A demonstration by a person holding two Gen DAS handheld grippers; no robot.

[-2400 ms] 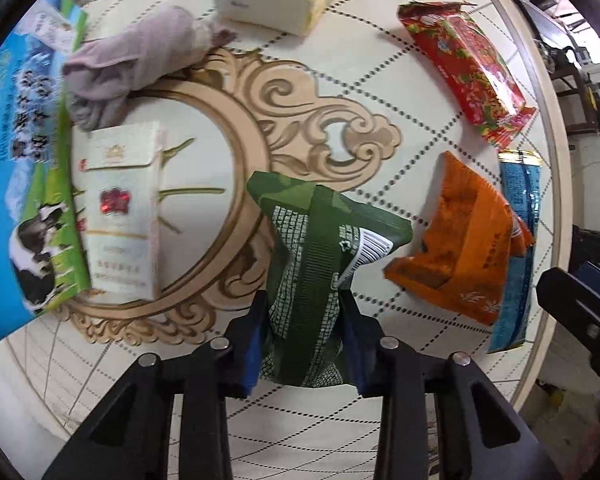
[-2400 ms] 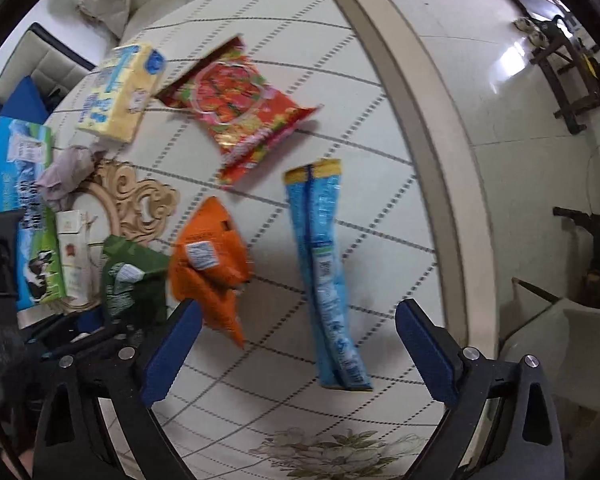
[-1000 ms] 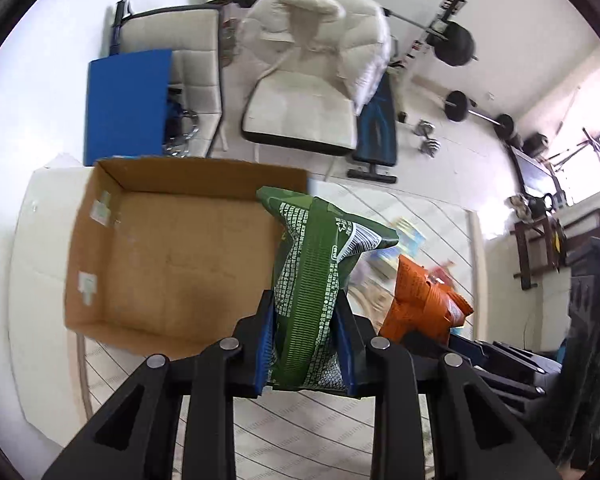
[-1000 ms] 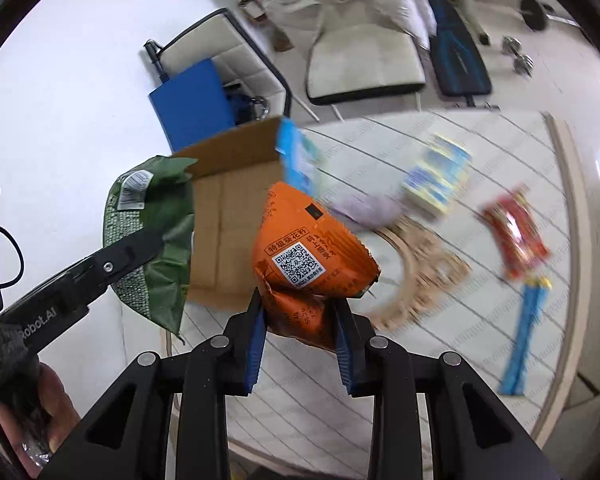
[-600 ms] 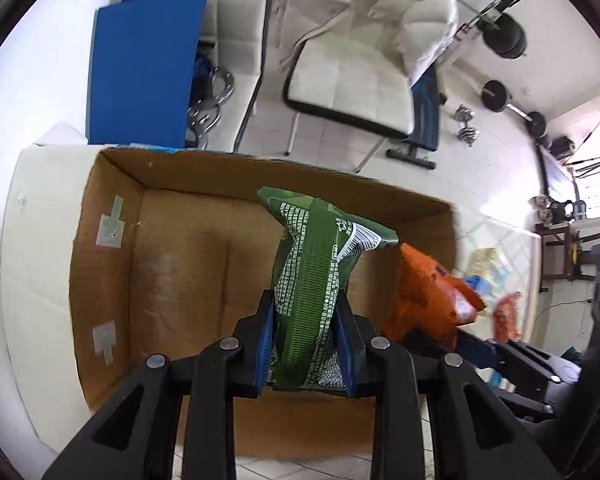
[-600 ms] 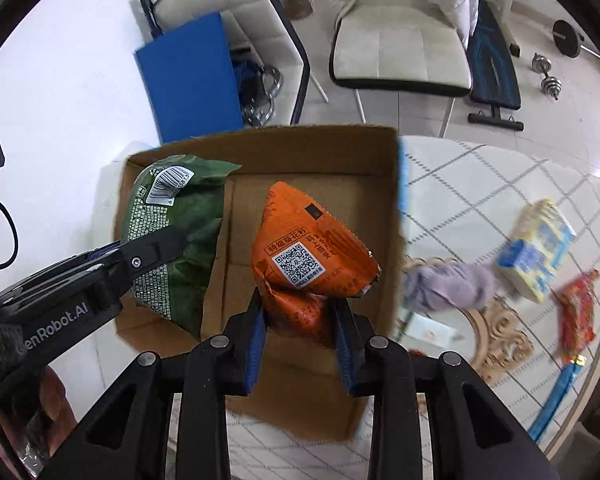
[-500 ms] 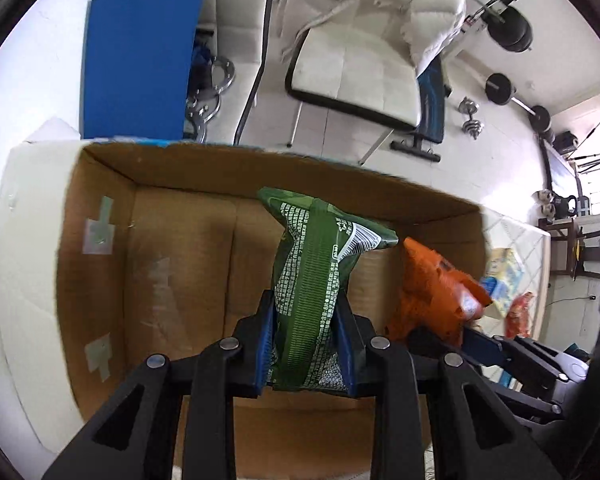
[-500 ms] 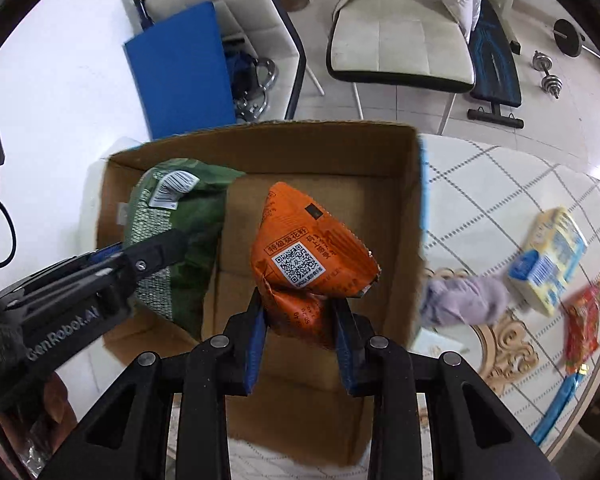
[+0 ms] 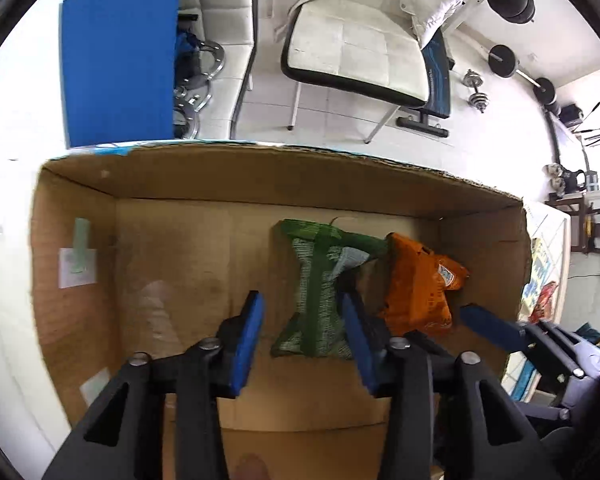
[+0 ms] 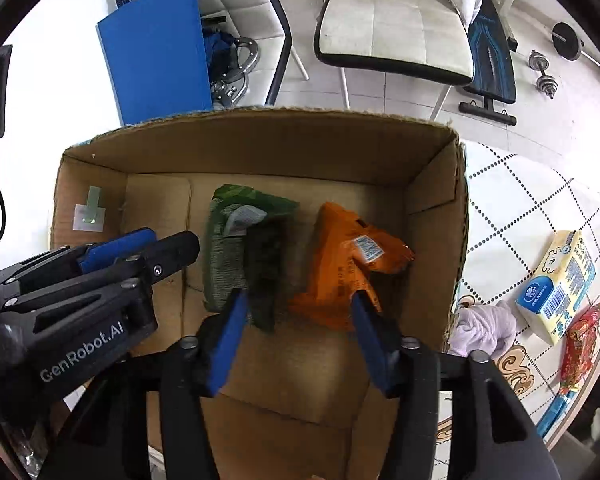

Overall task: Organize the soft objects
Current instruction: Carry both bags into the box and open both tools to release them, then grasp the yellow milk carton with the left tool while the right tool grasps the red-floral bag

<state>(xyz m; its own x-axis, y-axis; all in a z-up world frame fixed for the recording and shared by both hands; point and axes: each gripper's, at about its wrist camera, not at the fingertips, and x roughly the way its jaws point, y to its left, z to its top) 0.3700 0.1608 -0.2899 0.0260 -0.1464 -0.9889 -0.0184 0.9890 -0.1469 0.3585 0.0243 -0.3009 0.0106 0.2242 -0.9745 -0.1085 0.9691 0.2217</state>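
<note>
A green snack bag point(image 9: 320, 292) and an orange snack bag point(image 9: 420, 284) lie side by side on the floor of an open cardboard box point(image 9: 268, 176). My left gripper point(image 9: 300, 328) is open above the green bag. My right gripper point(image 10: 296, 320) is open above the box, between the green bag point(image 10: 236, 248) and the orange bag point(image 10: 344, 264). The box point(image 10: 260, 136) stands at the table's left end.
On the patterned table to the right lie a grey cloth point(image 10: 484, 328), a yellow tissue pack point(image 10: 556, 284), a red snack bag point(image 10: 580, 344) and a blue packet point(image 10: 556, 408). Beyond the box are a blue board point(image 10: 156, 48), white chairs point(image 10: 396, 20) and dumbbells point(image 10: 544, 76).
Both grippers opened and let go of their bags. The green and orange bags dropped onto the box floor.
</note>
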